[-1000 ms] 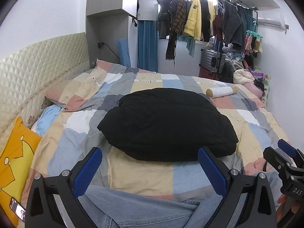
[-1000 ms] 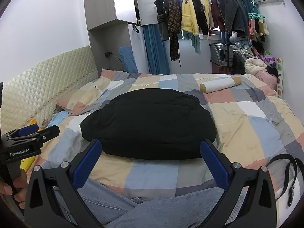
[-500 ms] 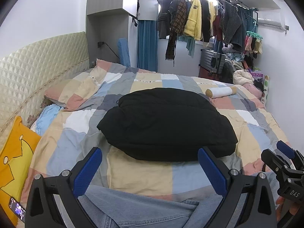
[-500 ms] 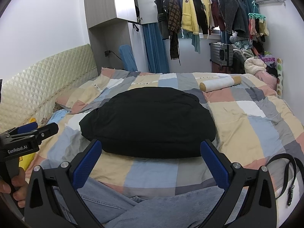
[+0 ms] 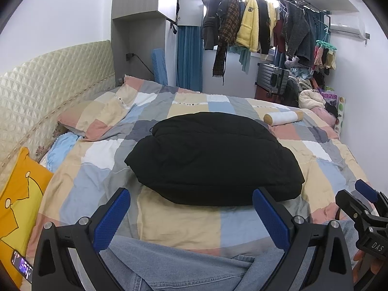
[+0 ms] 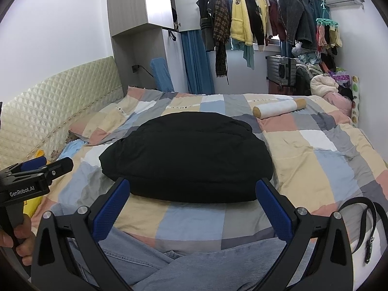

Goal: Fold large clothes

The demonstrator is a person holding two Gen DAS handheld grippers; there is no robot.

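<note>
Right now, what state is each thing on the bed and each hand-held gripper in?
Black jacket: folded into a bundle, flat on the quilt.
Jeans: lying loose at the near edge.
Belt: looped, unbuckled.
Left hand-held gripper: open, empty.
Right hand-held gripper: open, empty.

The coat [image 5: 213, 160] was seen as matt black padded cloth, the quilt [image 5: 322, 150] as soft patchwork cotton, the headboard [image 5: 48, 87] as glossy quilted leatherette, and the fingers [image 6: 109, 211] as dimpled blue rubber.

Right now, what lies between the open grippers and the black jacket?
Only bare checked duvet lies between right gripper, left gripper and black jacket, in both wrist views. Denim lies beneath the grippers.
</note>
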